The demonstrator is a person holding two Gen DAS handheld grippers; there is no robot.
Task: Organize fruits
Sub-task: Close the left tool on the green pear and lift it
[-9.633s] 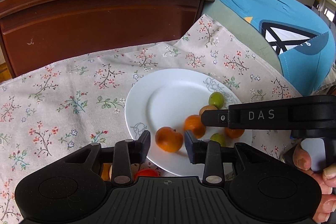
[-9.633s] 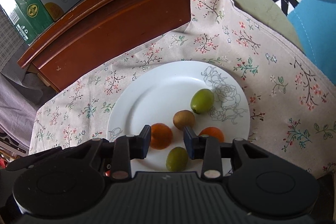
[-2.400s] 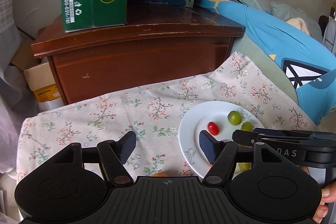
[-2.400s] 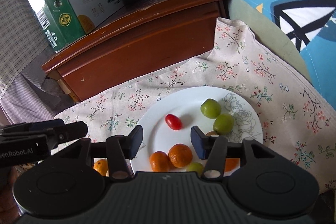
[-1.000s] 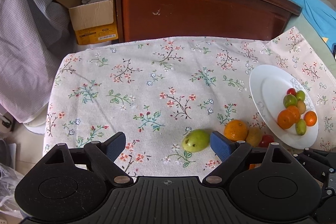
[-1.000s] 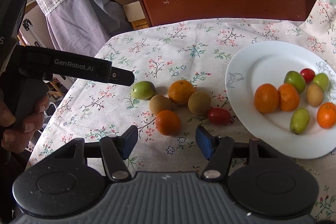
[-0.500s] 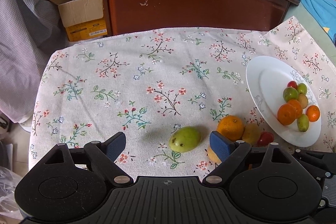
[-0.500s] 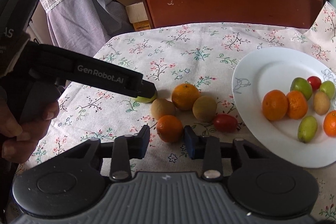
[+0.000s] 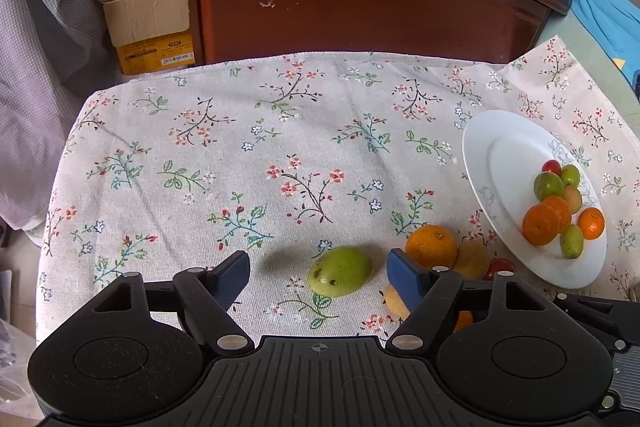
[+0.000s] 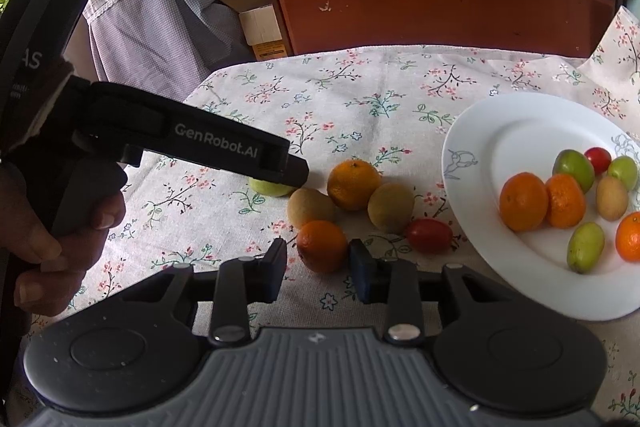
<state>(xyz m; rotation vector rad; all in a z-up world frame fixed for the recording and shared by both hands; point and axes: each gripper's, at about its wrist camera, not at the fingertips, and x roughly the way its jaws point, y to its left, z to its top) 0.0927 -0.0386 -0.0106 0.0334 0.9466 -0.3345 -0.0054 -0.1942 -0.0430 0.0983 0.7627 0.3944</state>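
Your right hand-held gripper [image 10: 318, 267] has narrowed its jaws over the last second and now brackets the small orange [image 10: 322, 245] lying on the tabletop; from the right wrist view the pads sit just beside its flanks, and I cannot tell whether they touch it yet, so I read this as closing in and not yet a firm hold. A second ago those same jaws stood much wider, so you have committed to this fruit as the next one for the plate [image 10: 520, 131].

Your left hand-held gripper [image 9: 318, 271] is wide open and holds nothing. It has come lower and nearer to the green pear-like fruit [image 9: 340, 275], which now lies between its two fingers with clear cloth on both sides; a second ago that fruit sat further forward and smaller in the left wrist view.

The other loose fruit lies in a cluster on the floral tablecloth [image 9: 240, 155]: a larger orange [image 10: 354, 183], two brown kiwi-like fruits [image 10: 310, 207] and a red tomato [image 10: 429, 235] near the plate's rim. The plate already carries three oranges, several green fruits, a brown one and a small red one.

Compared with about ten seconds ago, when both grippers hovered right over the plate, you have pulled back to work the loose pile. I judge the task roughly half done, with six pieces to move.
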